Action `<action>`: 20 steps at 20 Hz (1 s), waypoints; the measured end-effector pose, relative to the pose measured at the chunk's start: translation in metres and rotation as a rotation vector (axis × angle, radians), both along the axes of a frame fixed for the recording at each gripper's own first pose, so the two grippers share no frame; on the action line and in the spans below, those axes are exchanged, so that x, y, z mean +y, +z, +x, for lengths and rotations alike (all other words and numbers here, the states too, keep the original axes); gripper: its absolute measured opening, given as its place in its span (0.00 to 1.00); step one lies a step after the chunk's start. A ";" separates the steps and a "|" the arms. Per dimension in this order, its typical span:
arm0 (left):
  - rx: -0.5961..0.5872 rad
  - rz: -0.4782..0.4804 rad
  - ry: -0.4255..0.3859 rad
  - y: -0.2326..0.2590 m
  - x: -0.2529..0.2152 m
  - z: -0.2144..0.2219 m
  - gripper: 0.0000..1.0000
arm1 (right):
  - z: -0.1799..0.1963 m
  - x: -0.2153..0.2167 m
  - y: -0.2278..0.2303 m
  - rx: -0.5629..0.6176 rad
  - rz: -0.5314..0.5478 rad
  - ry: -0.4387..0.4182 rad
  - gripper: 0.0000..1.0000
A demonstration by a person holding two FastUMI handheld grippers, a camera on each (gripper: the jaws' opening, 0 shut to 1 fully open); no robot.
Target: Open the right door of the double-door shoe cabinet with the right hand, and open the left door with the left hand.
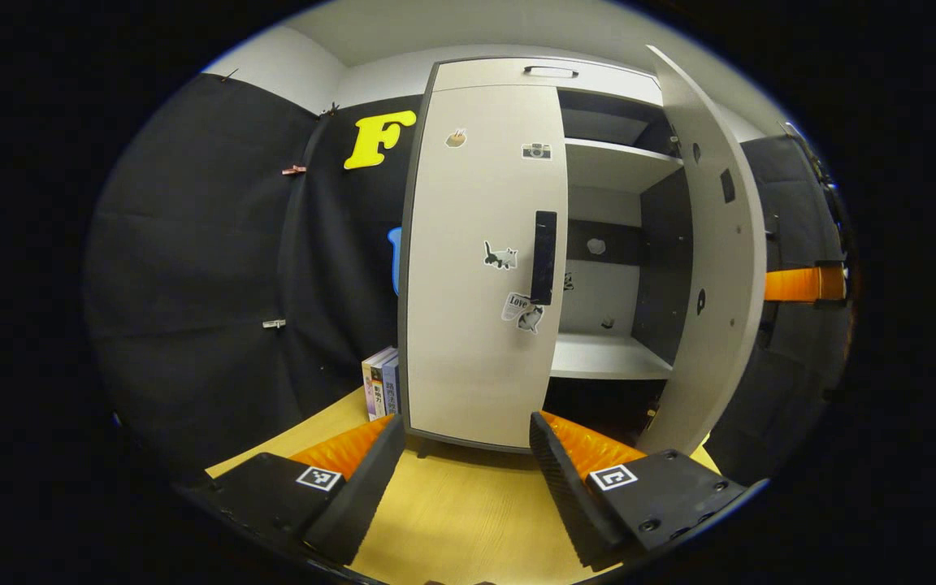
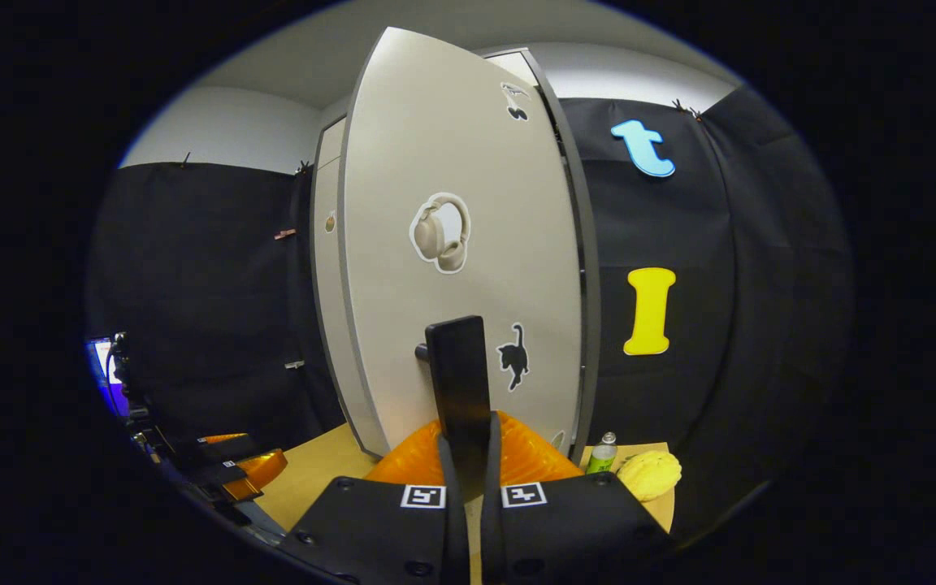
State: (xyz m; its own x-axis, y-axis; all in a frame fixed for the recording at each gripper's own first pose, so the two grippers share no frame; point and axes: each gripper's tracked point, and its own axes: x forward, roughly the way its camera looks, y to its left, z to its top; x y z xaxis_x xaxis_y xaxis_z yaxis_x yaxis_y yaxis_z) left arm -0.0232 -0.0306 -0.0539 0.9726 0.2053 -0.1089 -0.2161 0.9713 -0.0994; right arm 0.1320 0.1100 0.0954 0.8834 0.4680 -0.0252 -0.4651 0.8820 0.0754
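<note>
Right hand-held gripper [image 2: 468,455] is clamped on the black handle [image 2: 458,382] of the right door [image 2: 452,268], both fingers pressed against the bar's lower end. That door is swung well out from the cabinet [image 1: 549,73], its inner face [image 1: 716,268] showing in the left gripper view and the shelves [image 1: 610,357] behind it exposed. Left hand-held gripper [image 1: 464,471] hangs above the worktop [image 1: 460,520] in front of the cabinet, its fingers wide apart and gripping nothing. The left door [image 1: 476,268] is closed, its handle [image 1: 543,257] on the edge nearest the open half, above and apart from the left fingers. Books [image 1: 381,382] stand just left of the cabinet. A bottle [image 2: 600,453] and a yellow lumpy object [image 2: 648,474] sit on the worktop right of the cabinet.
</note>
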 end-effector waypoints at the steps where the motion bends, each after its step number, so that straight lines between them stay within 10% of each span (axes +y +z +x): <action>1: 0.003 0.002 0.002 -0.001 -0.001 0.000 0.95 | 0.002 -0.006 0.001 -0.006 0.002 -0.023 0.10; 7: 0.005 0.018 -0.004 -0.002 -0.018 0.002 0.95 | 0.018 -0.043 0.005 -0.045 -0.014 -0.178 0.09; 20: -0.001 0.024 -0.017 0.005 -0.040 0.009 0.95 | 0.001 -0.044 -0.017 0.010 0.002 -0.163 0.10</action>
